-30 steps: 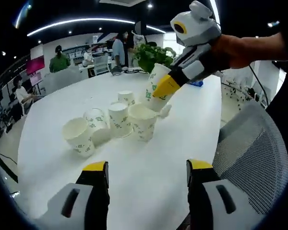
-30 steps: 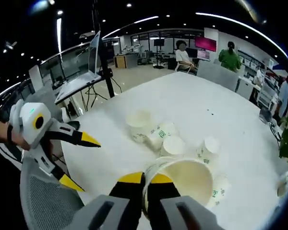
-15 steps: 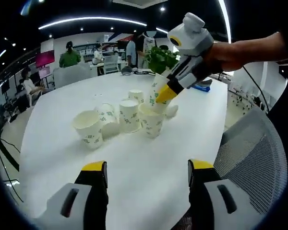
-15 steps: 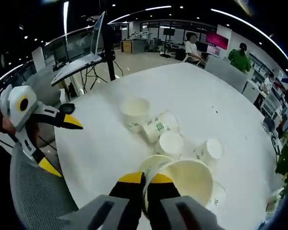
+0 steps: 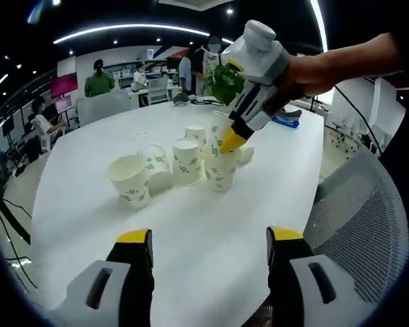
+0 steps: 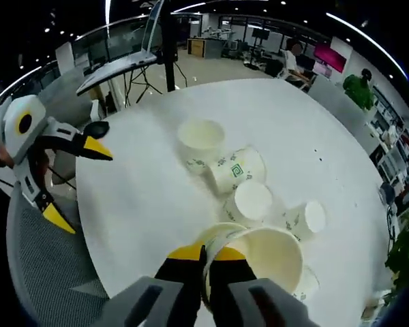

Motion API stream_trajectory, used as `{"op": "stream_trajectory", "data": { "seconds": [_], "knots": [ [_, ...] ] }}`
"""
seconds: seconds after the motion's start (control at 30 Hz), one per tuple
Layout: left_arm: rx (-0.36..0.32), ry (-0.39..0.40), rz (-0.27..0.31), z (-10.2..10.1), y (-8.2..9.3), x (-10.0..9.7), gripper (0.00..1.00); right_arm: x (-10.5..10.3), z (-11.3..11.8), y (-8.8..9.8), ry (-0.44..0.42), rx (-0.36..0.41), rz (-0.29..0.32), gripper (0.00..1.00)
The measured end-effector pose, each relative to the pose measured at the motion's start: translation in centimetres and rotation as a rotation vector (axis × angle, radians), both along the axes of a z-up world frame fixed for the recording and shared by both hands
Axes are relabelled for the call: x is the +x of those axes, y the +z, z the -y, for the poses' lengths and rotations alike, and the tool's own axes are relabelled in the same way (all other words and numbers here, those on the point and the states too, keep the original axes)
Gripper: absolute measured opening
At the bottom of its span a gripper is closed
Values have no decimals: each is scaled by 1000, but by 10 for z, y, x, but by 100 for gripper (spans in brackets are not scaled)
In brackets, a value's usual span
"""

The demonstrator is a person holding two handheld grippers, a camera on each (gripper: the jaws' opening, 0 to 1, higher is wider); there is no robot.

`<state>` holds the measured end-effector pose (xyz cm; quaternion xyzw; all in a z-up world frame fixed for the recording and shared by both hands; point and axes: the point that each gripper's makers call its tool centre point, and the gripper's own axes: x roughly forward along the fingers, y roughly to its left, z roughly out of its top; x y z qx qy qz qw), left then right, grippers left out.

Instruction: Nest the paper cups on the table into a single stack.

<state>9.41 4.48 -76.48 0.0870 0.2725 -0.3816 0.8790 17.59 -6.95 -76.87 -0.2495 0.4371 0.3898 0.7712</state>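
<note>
My right gripper (image 6: 205, 255) is shut on the rim of a white paper cup with green print (image 6: 262, 262). In the left gripper view that gripper (image 5: 233, 141) comes in from the upper right, and the held cup (image 5: 220, 131) tilts with its base in the mouth of an upright cup (image 5: 221, 175). The lower cup's rim (image 6: 215, 231) shows beside the held one. Other loose cups: an upright one (image 5: 129, 180), one on its side (image 5: 157, 167), an upside-down one (image 5: 186, 160) and one further back (image 5: 194, 134). My left gripper (image 5: 208, 238) stands open over the near table edge, holding nothing.
The round white table (image 5: 211, 225) carries the cups near its middle. A grey mesh chair (image 5: 354, 204) stands at the near edge. A potted plant (image 5: 225, 82) sits at the far side. A laptop on a stand (image 6: 123, 65) and seated people are beyond the table.
My right gripper has brought the held cup down from above the cluster into the mouth of the upright cup. The left gripper stays open, and its view has shifted slightly.
</note>
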Motion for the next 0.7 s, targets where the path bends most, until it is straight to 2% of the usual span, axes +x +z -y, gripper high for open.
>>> {"op": "stream_trajectory", "data": {
  "seconds": [0.3,0.7],
  "knots": [
    [5,-1,-4,-1,2,-2,66,0,-1,-12,36,-60,-27,0],
    [-15,-3,-19,0,6,2,65,-3,2,-9,27,-70,-41,6]
  ]
}}
